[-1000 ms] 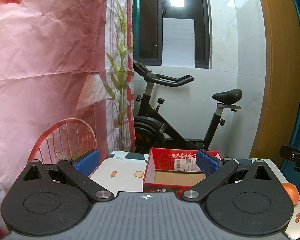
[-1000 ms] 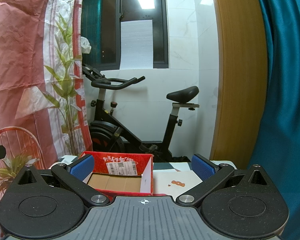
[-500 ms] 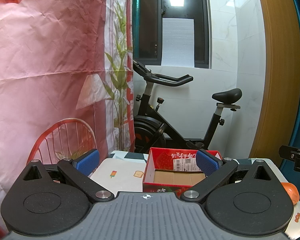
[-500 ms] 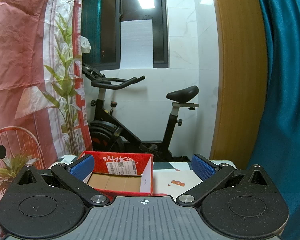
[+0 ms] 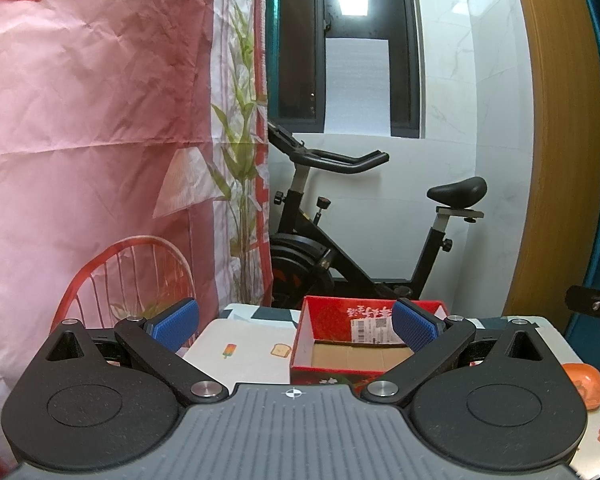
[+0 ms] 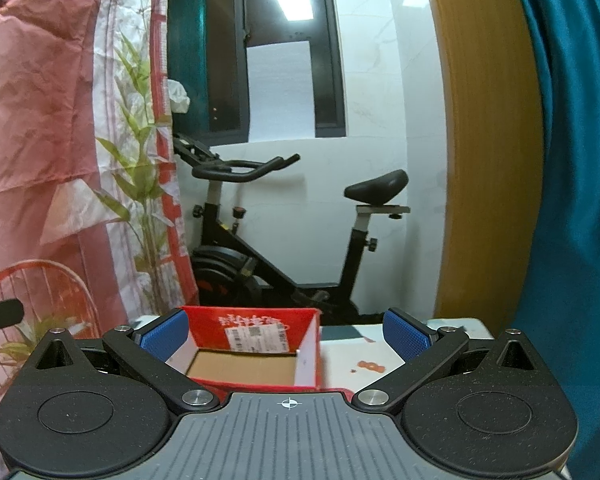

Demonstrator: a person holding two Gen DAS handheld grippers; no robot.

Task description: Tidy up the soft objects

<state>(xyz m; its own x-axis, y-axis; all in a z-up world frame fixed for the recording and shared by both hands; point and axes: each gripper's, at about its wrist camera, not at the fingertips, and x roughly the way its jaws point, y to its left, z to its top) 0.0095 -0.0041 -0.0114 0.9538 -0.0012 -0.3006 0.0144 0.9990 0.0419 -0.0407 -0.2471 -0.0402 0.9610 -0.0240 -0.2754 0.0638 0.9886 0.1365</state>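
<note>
My left gripper [image 5: 295,322] hangs above the table [image 5: 252,344], pads wide apart, nothing btwn them. Red box [image 5: 364,344] sits ahead, a bit right of centre, open top, cardboard floor bare, white label on the far inner wall. Right pad [image 5: 414,330] overlaps the box's right side in view; touching or not, I can't tell. Orange soft thing [image 5: 586,384] lies at the right table edge, partly hidden by the gripper body, prob. a plush fruit. Black bit of the other gripper [image 5: 596,308] pokes in far right. Exercise bike [image 5: 360,240] stands behind the table; pink sheet [image 5: 92,120] hangs on the left.
</note>
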